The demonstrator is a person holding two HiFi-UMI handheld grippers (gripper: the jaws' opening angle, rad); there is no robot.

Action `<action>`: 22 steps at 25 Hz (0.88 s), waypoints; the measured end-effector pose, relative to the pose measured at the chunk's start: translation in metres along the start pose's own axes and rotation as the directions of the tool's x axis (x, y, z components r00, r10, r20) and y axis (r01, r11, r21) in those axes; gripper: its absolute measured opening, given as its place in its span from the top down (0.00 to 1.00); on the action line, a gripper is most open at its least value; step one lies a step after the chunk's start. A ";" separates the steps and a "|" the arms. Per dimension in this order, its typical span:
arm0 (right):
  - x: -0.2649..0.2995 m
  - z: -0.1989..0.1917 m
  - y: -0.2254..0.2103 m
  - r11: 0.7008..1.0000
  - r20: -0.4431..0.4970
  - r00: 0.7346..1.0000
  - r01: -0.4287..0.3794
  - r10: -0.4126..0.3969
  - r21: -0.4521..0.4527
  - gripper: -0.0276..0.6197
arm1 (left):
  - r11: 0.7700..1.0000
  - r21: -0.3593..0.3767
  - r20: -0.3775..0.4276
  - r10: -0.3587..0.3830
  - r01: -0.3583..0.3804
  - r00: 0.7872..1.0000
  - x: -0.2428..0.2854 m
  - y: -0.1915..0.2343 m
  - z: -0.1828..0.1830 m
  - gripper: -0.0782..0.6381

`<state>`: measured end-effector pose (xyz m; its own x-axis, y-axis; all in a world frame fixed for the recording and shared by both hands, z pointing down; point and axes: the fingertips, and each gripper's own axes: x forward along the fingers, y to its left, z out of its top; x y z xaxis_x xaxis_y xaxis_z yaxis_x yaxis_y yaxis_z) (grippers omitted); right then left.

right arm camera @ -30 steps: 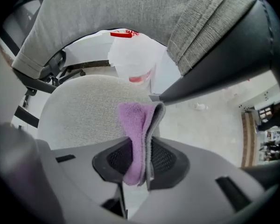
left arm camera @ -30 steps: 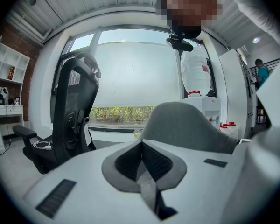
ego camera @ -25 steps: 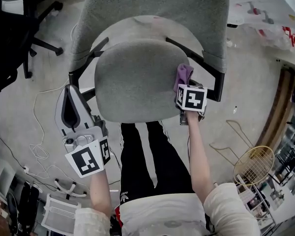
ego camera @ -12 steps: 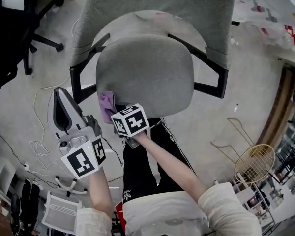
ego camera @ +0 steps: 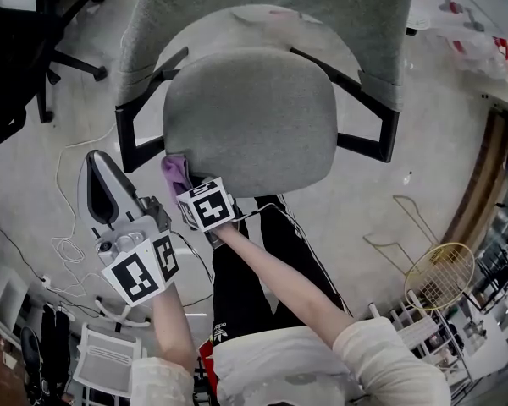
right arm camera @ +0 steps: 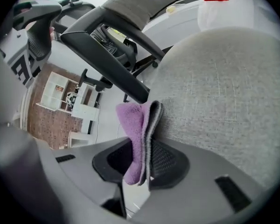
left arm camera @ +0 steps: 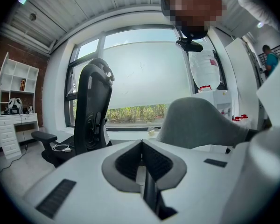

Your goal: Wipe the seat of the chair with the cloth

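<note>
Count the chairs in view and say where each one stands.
2. The grey chair is central in the head view, the cloth at its seat's edge; a black chair stands at that view's upper left. Others may be hidden.

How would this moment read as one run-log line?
step: seat wipe | right tool: shut on folded purple cloth, at near left corner of grey fabric chair seat | left tool: shut, empty, beside seat

left gripper [left arm camera: 142, 146]: jaws together, empty | right gripper [right arm camera: 139, 154]: jaws clamped on cloth [right arm camera: 130, 120], arm crossed leftward
</note>
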<state>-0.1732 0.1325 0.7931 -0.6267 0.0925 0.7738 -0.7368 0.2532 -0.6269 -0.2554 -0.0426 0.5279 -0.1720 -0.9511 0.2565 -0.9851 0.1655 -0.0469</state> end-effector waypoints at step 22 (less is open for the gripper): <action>-0.127 -0.037 -0.146 0.969 0.013 0.978 0.202 -0.206 0.142 0.81 | 0.996 0.012 0.032 -0.093 0.092 0.995 0.017 -0.046 0.030 0.87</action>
<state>0.0232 0.1189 0.7896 -0.4648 0.0258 0.8850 -0.8766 0.1273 -0.4641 -0.2128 -0.0741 0.5060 -0.0799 -0.9701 0.2291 -0.9967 0.0740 -0.0345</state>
